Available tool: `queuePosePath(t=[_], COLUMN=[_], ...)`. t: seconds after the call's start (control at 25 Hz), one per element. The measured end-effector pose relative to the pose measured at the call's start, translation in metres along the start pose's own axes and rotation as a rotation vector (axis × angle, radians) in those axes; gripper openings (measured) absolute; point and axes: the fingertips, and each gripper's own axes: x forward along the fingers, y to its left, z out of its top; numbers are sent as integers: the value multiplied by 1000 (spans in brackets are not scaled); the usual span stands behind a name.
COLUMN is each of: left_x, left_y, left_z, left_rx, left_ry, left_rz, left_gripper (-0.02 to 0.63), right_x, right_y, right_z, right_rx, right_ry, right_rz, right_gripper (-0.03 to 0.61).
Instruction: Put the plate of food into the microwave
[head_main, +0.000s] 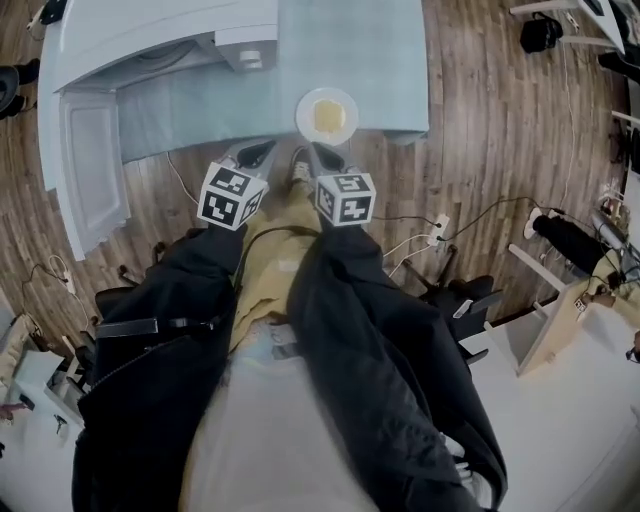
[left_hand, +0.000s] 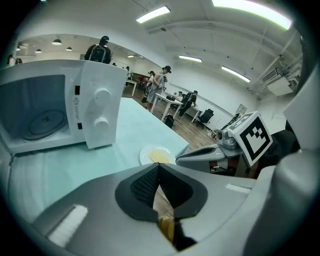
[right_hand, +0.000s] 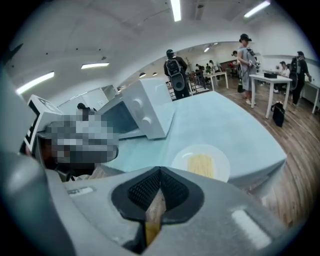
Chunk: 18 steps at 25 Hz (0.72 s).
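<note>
Ahead of my left tongs (head_main: 263, 152) and right tongs (head_main: 320, 153), both pressed together: one round white plate (head_main: 327, 115), one boxy microwave (head_main: 140, 30).

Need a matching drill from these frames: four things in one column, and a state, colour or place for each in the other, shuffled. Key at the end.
Things:
1. microwave door
2. plate
3. food
4. right claw

States:
a. shut, empty
b. yellow
c. swung open
d. white, near the front edge of the table

Pairs: 1-c, 2-d, 3-b, 4-a
</note>
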Motion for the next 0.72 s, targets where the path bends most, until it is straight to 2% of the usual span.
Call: queuePosePath(t=[0.28, 0.72], left_x=[32, 52], left_y=[-12, -14], left_z=[-14, -35], left_rx=[10, -19], left_ry=[71, 136], left_rz=[-25, -9], left_gripper=[-5, -5], right_x=[8, 18], right_y=[-45, -112], right_z=[-32, -48], right_rx=[77, 220], right_ry=[73, 60], right_rz=[-63, -159], right_gripper=[5, 122])
